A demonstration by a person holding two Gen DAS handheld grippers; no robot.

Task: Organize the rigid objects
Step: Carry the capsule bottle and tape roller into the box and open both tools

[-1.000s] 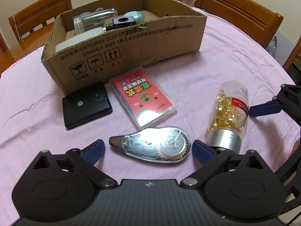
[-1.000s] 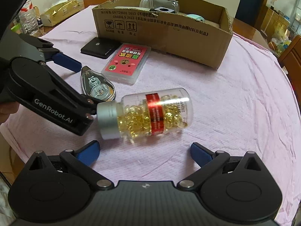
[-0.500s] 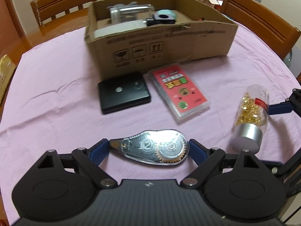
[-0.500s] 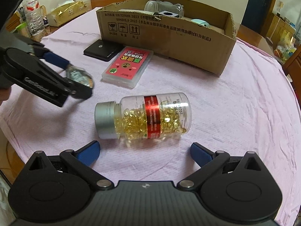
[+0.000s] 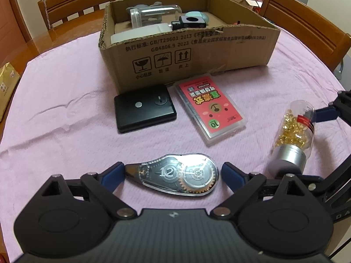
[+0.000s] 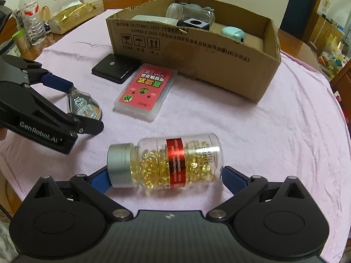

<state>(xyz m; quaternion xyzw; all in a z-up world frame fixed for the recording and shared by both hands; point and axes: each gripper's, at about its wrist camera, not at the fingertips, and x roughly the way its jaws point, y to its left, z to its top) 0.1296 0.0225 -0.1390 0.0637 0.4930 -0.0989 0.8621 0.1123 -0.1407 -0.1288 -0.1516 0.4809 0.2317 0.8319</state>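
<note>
Since a second ago the right tool point(image 6: 165, 178) has closed in on the pill bottle point(image 6: 173, 163), which then lay well ahead of its tips and now lies between them; the left tool point(image 5: 172, 173) has shifted sideways but keeps the tape dispenser point(image 5: 175, 176) between its tips.

The left tool's jaws are opening, with the dispenser lying flat on the worktop point(image 5: 65, 109) between the pads; the left pad is at its pointed nose, the right pad stands just clear of its round end. The right tool stands wide, one blue pad beside the bottle's silver cap, the other just beside its base; I cannot tell whether either presses.

Four loose things lie on the pink cloth: one tape dispenser, one pill bottle on its side, one black flat case point(image 5: 144, 109) and one pink card box point(image 5: 210, 107). The case and card box sit side by side ahead of the left tool, just before the cardboard box point(image 5: 197, 50).

One cardboard box stands beyond them, open at the top. In it show one clear jar point(image 5: 151, 15) on its side, one black block with a round hole point(image 5: 189, 22), one white flat thing point(image 5: 140, 34) and one pale green rounded thing point(image 6: 233, 32).

The pill bottle holds yellow capsules, filling about half of it.
</note>
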